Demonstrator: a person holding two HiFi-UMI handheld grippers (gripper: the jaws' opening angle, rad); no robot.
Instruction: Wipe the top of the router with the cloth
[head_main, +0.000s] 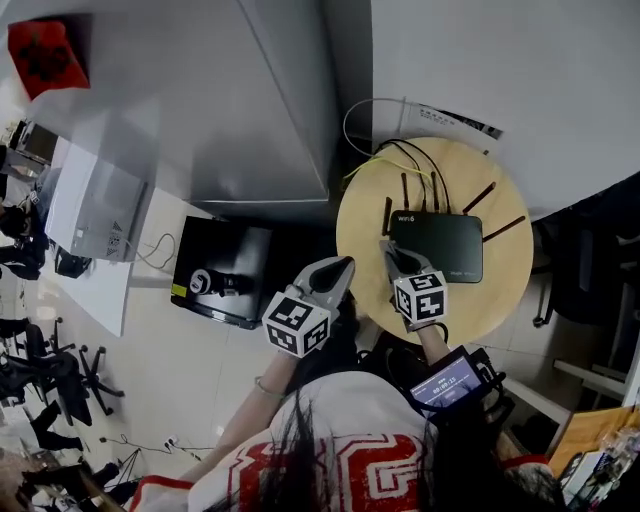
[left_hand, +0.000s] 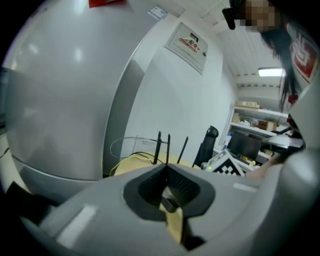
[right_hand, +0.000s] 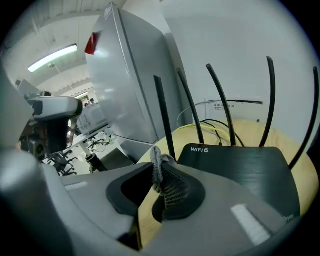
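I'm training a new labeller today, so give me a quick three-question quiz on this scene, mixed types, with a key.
1. True or false: the right gripper grips the cloth.
2. The router sits on: A) the floor, B) a round table, C) a chair.
3. Fill in: the left gripper has its jaws ____ (open or shut).
Key: 1 true; 2 B; 3 shut.
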